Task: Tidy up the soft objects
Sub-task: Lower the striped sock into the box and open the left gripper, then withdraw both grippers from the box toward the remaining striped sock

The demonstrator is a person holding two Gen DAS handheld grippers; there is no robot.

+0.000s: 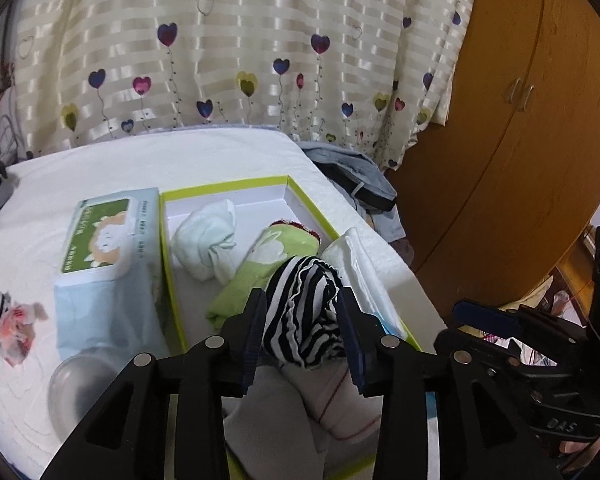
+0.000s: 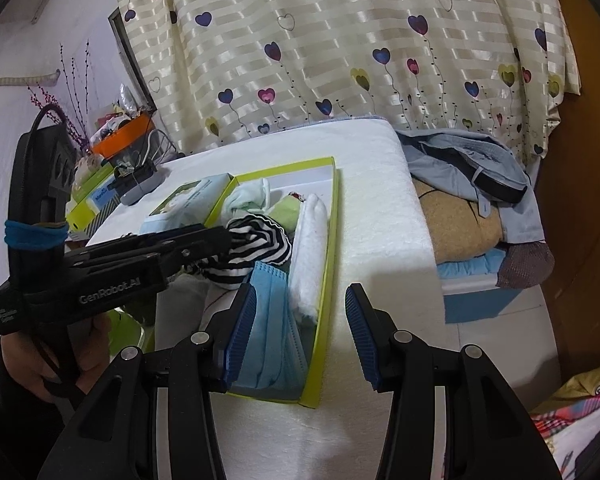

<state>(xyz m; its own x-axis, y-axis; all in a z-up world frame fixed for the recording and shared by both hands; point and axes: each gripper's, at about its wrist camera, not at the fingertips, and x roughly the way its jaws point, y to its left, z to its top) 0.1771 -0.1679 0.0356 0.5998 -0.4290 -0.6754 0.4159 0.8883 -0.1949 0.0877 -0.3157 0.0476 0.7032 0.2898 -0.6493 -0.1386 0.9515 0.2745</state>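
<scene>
The left gripper hangs over the green-edged box on the white-covered counter, its jaws parted on either side of a black-and-white striped cloth that lies in the box on a green cloth; whether the pads touch it I cannot tell. The right gripper has its jaws released and empty, above the box's near corner where a blue face mask lies beside a white rolled towel.
</scene>
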